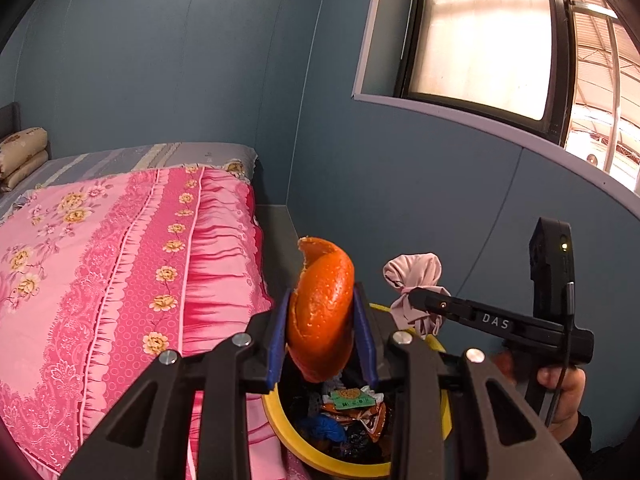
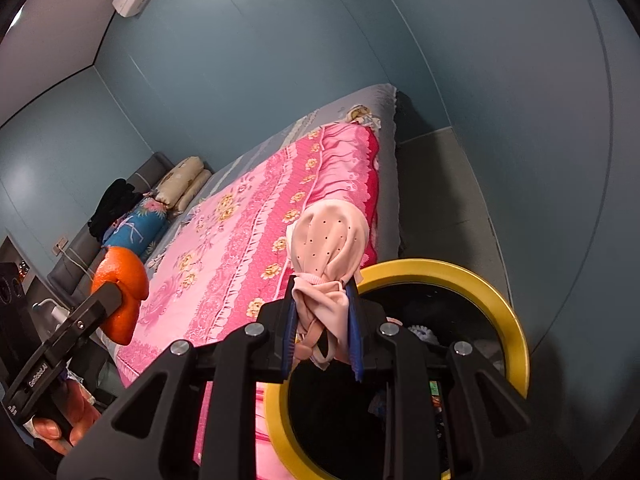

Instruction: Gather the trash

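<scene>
**A:** ok so what's the left gripper (image 1: 322,320) doing here?

**B:** it's clamped on a piece of orange peel (image 1: 322,308); blue fingers (image 1: 277,344) squeeze it from both sides and the peel sticks up and out past the tips; it hangs right over the bin (image 1: 280,416), the one with the yellow rim and black inside

**A:** and the right gripper (image 2: 323,320)?

**B:** also clenched, on a pink cloth (image 2: 332,256) with tiny dark dots; bunched up, the puffy end pokes out far past the fingers and some loops dangle near the camera; it sits over the left edge of the bin's rim (image 2: 492,292)

**A:** anything in the bin yet?

**B:** yeah, from the left cam you can see wrappers (image 1: 352,400) down in there, green and orange ones plus something blue; can't tell what exactly

**A:** where's the bin though?

**B:** on the floor right beside the bed (image 1: 120,264); pink floral cover (image 2: 248,240) to its left, blue wall to the right and far side; pillows (image 2: 184,184) at the far end of the bed; window (image 1: 480,36) up on the right wall in the left cam

**A:** both grippers close together?

**B:** pretty near; each cam catches the other one off to the side, with the hand (image 1: 560,392) holding it
</scene>
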